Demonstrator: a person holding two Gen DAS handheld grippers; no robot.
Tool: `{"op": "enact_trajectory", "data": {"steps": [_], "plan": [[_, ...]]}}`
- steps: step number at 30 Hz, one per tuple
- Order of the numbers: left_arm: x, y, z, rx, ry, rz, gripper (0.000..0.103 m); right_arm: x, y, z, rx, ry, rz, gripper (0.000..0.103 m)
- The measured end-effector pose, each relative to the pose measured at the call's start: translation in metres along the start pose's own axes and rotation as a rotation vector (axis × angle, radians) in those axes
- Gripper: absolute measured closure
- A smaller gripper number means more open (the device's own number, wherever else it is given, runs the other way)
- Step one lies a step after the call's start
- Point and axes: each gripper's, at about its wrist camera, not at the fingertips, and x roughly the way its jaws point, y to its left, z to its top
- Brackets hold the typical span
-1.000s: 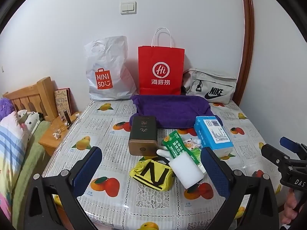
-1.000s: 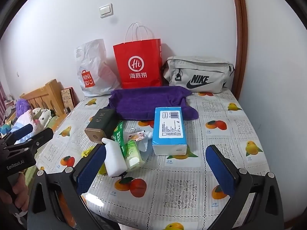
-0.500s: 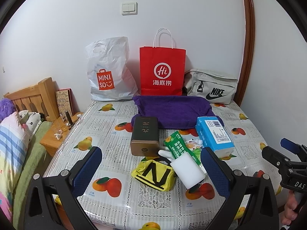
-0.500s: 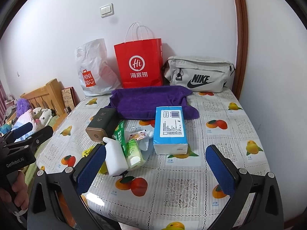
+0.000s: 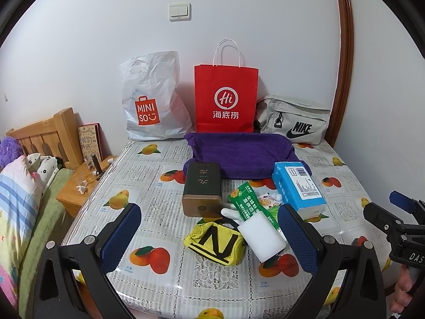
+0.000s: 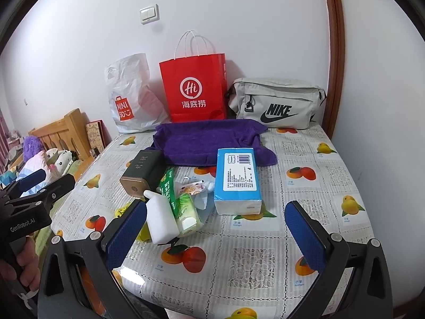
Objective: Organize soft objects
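Both tools hang back at the near edge of the table [image 6: 305,159], nothing touched yet. The left gripper [image 5: 209,235] is spread wide and empty; the right gripper [image 6: 216,235] is the same, jaws well apart.

The soft goods sit bunched mid-table, likely dumped there for sorting. The yellow mesh pouch [image 5: 216,242] lies low between the left fingers, the nearest target, with the white sponge block [image 5: 261,240] touching its right side. The green wipes pack [image 5: 251,207] leans behind the sponge. The blue tissue pack [image 6: 236,179] lies flat, ahead of the right gripper's gap. A purple towel [image 5: 239,151] lies folded further back, just in front of 3 bags against the wall, probably the destinations. The dark tin box [image 5: 203,192] looks hard, so I'd judge it a distractor.
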Motion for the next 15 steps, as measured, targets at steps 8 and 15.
{"op": "enact_trajectory", "data": {"steps": [8, 15], "plan": [[-0.0009, 0.0027, 0.0009, 0.000, -0.002, -0.002, 0.000, -0.0003, 0.0012, 0.0001, 0.001, -0.002, 0.000, 0.001], [-0.0022, 0.0043, 0.0009, 0.002, -0.004, 0.005, 0.000, -0.0019, 0.0022, 0.0000, -0.001, -0.006, 0.001, 0.001]]}}
